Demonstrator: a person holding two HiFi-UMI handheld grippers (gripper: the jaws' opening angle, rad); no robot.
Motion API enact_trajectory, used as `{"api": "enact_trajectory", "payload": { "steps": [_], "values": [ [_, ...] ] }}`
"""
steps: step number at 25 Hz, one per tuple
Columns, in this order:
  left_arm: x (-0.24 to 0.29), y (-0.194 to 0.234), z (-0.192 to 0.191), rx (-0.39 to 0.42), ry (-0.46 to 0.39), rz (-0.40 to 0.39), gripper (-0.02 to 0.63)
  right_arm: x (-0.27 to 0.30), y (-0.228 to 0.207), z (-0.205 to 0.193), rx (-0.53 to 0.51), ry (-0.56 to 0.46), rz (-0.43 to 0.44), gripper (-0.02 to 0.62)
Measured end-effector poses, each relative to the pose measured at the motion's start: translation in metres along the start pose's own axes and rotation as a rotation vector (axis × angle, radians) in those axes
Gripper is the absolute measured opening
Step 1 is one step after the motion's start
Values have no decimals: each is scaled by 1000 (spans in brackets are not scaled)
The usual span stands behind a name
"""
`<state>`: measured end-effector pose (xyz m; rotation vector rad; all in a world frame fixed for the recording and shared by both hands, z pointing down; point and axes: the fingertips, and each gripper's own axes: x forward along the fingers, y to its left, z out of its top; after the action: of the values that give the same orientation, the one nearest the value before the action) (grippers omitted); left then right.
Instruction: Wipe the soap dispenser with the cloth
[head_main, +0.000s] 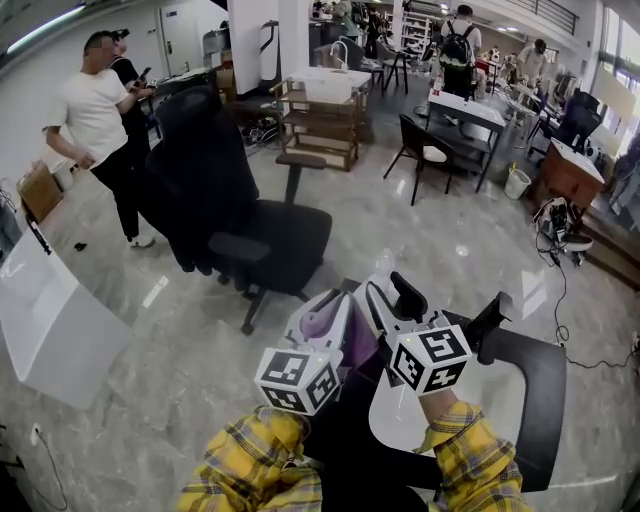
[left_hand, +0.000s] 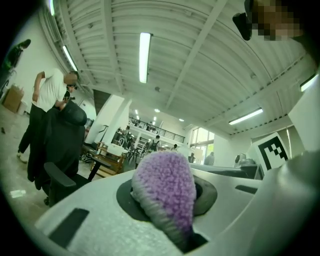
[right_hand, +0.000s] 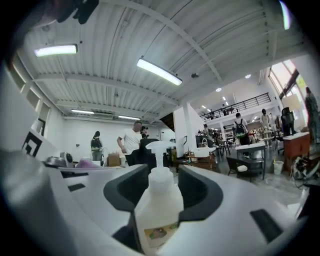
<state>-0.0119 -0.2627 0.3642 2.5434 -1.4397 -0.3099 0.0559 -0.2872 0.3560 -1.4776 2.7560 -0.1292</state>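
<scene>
The person holds a hand-held gripper in each hand, and both point out level over the floor. Yellow check sleeves (head_main: 255, 460) show at the bottom of the head view.

The left hand-held gripper (left_hand: 167, 192) is clenched on the cloth (left_hand: 167, 187). The cloth is purple and fluffy. It sits between the two white jaws and sticks up out of them in a soft round lump.

The right hand-held gripper (right_hand: 160, 187) is grasping the soap dispenser (right_hand: 159, 202). The soap dispenser is a white bottle with a small picture label near the bottom and a white pump on top. It stands upright between the dark pads, and the jaws press on its sides.

In the head view the two hand-held grippers are side by side and close together. From the right gripper view, the cloth shows off to the left, apart from the bottle. It does not touch the soap dispenser.

Past the hand-held grippers there is a black office chair (head_main: 250, 220) on the shiny grey floor (head_main: 420, 250). A person in a white shirt (head_main: 95, 115) stands behind the chair on the left. A wooden shelf (head_main: 320, 125) stands farther back in the big room.
</scene>
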Motion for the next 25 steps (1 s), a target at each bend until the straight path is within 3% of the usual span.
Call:
{"api": "enact_trajectory", "payload": {
  "steps": [9, 20, 25],
  "values": [
    [17, -6, -7, 112, -6, -12, 57, -23, -13, -4, 21, -21, -8, 166],
    [-9, -5, -30, 121, -44, 23, 55, -30, -23, -16, 58, -2, -42, 166],
    [-14, -5, -56, 81, 24, 32, 57, -33, -24, -20, 63, 5, -47, 166]
  ]
}}
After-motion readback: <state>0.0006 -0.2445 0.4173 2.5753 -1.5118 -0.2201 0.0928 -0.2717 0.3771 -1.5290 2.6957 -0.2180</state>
